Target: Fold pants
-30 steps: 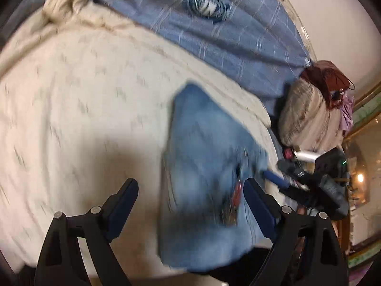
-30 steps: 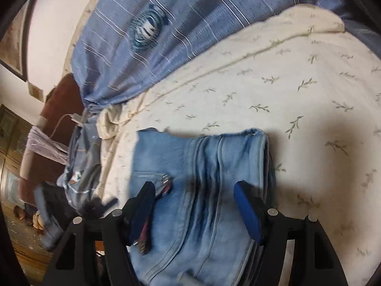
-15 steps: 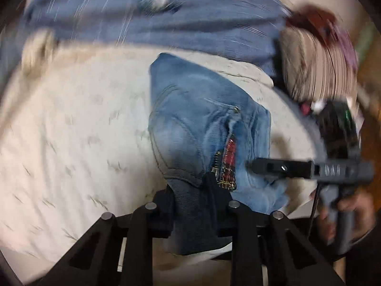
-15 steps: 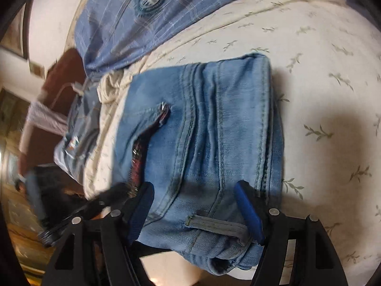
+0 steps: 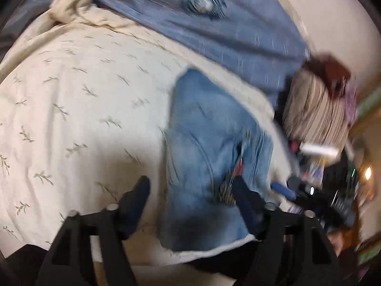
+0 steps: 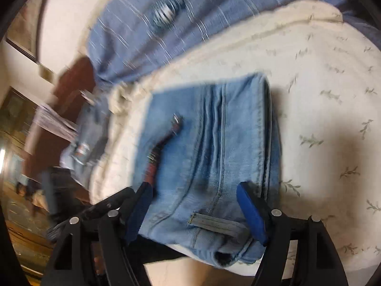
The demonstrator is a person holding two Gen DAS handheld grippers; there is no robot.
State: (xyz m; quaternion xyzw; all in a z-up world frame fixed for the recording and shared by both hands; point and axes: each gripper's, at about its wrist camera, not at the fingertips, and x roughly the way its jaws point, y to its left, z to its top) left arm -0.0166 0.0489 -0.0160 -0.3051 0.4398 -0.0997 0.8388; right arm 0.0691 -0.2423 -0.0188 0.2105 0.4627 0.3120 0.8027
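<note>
The folded light-blue jeans (image 5: 209,124) lie on the cream leaf-print bedspread (image 5: 83,107), near its front edge. My left gripper (image 5: 190,190) hovers over their near left edge, and its jaws are opening. Denim lies under the gap, but neither pad presses it. In the right wrist view the jeans (image 6: 214,131) show a zip, seams and a belt loop. My right gripper (image 6: 195,195) straddles their waistband end, and its jaws are opening too. Its blue pads stand clear of the cloth. The picture is blurred.
A blue striped blanket (image 5: 226,31) covers the far side of the bed. A striped bundle (image 5: 314,112) and clutter sit past the bed's right end. Another denim garment (image 6: 83,143) lies left of the jeans. The bed edge runs just below the grippers.
Half a second ago my left gripper was shut on the jeans' near edge. It has let go and its fingers now stand wide. The right gripper's fingers have spread a little.
</note>
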